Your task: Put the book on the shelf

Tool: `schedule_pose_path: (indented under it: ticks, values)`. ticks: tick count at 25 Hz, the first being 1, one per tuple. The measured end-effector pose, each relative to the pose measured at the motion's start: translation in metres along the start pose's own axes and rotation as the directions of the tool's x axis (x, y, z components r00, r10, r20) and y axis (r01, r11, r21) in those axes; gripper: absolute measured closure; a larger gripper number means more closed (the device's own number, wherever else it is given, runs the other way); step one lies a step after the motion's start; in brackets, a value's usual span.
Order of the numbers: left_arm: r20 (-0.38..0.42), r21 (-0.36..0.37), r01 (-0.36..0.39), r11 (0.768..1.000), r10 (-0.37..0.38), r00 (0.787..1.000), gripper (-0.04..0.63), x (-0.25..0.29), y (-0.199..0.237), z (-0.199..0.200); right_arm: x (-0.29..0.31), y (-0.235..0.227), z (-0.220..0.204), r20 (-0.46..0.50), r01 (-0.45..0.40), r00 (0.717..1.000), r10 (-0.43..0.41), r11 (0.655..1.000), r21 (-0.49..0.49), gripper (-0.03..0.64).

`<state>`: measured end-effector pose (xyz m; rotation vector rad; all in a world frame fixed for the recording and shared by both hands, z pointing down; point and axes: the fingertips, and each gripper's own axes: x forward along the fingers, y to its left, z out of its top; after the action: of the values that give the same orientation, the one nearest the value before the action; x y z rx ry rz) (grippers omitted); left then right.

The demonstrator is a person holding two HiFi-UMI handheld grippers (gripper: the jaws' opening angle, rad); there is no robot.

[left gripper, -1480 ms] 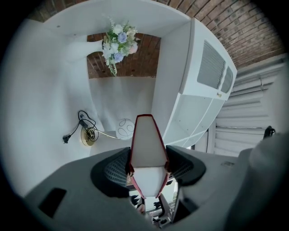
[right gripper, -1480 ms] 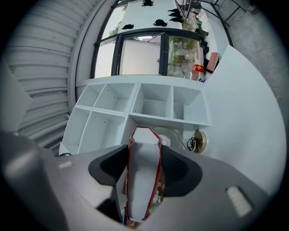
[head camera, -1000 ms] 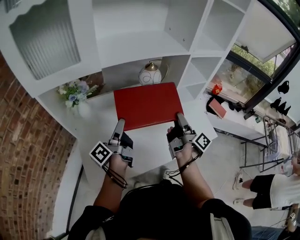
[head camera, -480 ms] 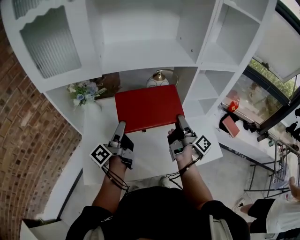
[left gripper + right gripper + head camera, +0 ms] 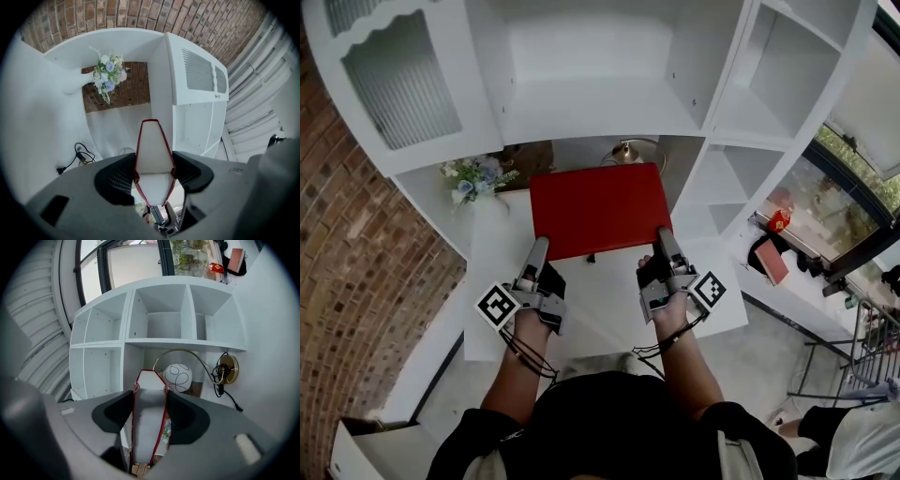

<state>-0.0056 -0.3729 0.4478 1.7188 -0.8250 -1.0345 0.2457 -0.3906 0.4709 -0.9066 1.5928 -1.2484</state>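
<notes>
Since a second ago the book [image 5: 598, 208] has gone up and forward in the head view: its far edge now covers the lamp's globe, which then showed whole above it, and only the top of the lamp [image 5: 628, 150] peeps over the red cover. Both hands have gone with it, and the grip is as it was.

The left tongs [image 5: 538, 246] hold the book's near left corner and the right tongs [image 5: 664, 236] hold its near right corner. The left gripper view shows both jaws pressed on the red covers, with the white page block between them. The right gripper view shows the same, the jaws closed on the covers at the book's thickness.

The book lies roughly flat, cover up, over the white desk [image 5: 600, 305]. Its far edge stands at the mouth of the low compartment of the shelf [image 5: 600, 103], where the lamp is. A wide, deep compartment is above that one, and smaller cubbies run up the right side.

Flowers [image 5: 473, 178] stand left of the book, near its far left corner and apart from it, before a brick wall [image 5: 356, 253]. In the right gripper view the lamp's white globe is just beyond the book's end, with a brass arc over it and a black cable [image 5: 224, 380] at its right.
</notes>
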Motion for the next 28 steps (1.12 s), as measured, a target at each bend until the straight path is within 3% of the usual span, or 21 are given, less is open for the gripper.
schedule_pose_path:
  ticks: [9,28]
  values:
    - [-0.009,0.021,0.038,0.999,-0.037,0.999,0.344,-0.002,-0.021,0.001,-0.007,0.018,-0.002,0.019,-0.041,0.999,0.041,0.999,0.000,0.382]
    - [-0.041,0.067,0.205,0.976,-0.202,0.978,0.344,0.001,-0.082,0.007,-0.018,0.087,-0.002,0.061,-0.190,0.979,0.195,0.979,-0.070,0.383]
